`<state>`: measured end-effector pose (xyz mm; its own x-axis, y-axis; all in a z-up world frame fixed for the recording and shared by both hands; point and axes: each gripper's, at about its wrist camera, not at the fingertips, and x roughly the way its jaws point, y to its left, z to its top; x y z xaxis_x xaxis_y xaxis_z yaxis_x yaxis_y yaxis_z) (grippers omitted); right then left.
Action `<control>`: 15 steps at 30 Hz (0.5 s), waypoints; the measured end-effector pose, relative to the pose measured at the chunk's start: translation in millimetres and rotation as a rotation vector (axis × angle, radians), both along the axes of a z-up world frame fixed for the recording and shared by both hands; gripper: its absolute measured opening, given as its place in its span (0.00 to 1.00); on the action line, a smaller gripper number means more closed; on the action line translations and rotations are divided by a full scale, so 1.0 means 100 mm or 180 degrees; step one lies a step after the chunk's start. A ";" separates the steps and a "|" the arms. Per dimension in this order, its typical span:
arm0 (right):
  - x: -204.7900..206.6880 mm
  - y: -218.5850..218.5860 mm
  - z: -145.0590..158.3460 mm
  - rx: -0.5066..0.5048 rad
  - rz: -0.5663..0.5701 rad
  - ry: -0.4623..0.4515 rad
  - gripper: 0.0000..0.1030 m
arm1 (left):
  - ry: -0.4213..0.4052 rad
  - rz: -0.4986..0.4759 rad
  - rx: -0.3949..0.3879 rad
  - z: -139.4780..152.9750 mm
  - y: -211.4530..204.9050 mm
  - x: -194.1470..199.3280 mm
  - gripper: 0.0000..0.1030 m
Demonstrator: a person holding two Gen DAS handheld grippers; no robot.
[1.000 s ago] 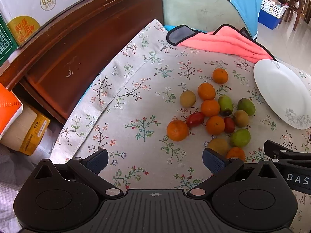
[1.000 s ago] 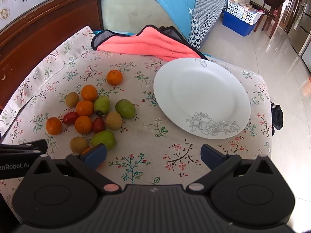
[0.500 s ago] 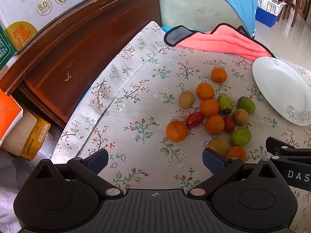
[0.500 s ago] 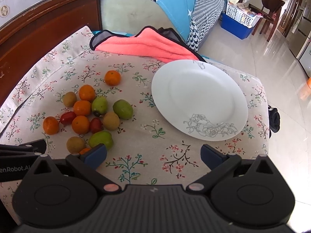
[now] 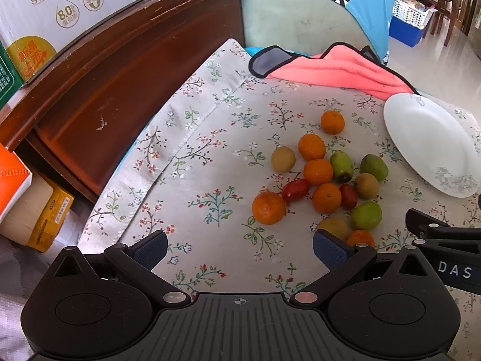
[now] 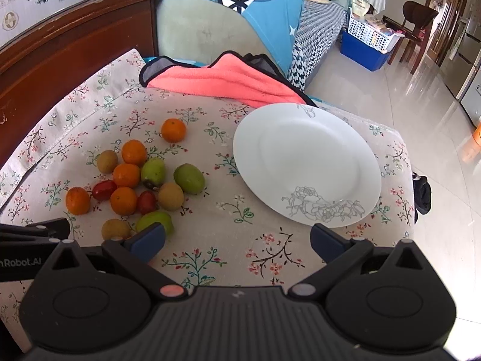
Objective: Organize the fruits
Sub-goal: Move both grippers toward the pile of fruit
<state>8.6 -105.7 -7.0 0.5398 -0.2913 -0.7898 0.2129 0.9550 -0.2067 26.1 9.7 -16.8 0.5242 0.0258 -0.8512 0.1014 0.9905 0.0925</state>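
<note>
The fruit sits in a loose cluster [image 6: 135, 186] on the flowered tablecloth [image 6: 228, 258], left of a white plate [image 6: 306, 162] that has a grey flower drawn near its closer rim. Small oranges make up most of the pile, one [image 6: 173, 130] lying a little apart at the far side and another [image 5: 268, 208] out at the left edge; between them are green fruits [image 6: 189, 178], dull yellow-brown ones [image 6: 170, 196] and a couple of dark red oblong ones [image 6: 104, 190], several touching each other. Nothing lies on the plate. The right gripper [image 6: 237, 237] hangs over the near edge of the cloth with its blue-padded fingers [image 6: 148, 237] spread wide, nothing between them; the left pad covers part of the nearest green fruit from this angle. The left gripper [image 5: 240, 245] hovers beside it, likewise spread wide and holding nothing, its right pad close to the nearest orange. Behind the fruit a coral-pink cloth [image 6: 222, 84] with dark trim is bunched at the table's far edge, touching the plate's rim. A dark wooden cabinet [image 5: 120, 69] stands to the left with a milk carton box [image 5: 69, 3] on top.
</note>
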 end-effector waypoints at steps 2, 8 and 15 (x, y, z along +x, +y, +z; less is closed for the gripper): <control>-0.01 0.00 0.00 -0.0005 0.0030 -0.0018 0.99 | -0.0006 -0.0020 -0.0035 0.00 0.01 0.00 1.00; -0.09 -0.14 0.06 0.0296 0.0130 -0.0163 0.99 | -0.0051 0.0094 -0.0087 0.03 0.17 0.03 1.00; -0.23 -0.28 0.02 0.0654 0.0272 -0.0233 0.96 | -0.0003 0.0297 -0.0136 0.01 0.43 0.12 1.00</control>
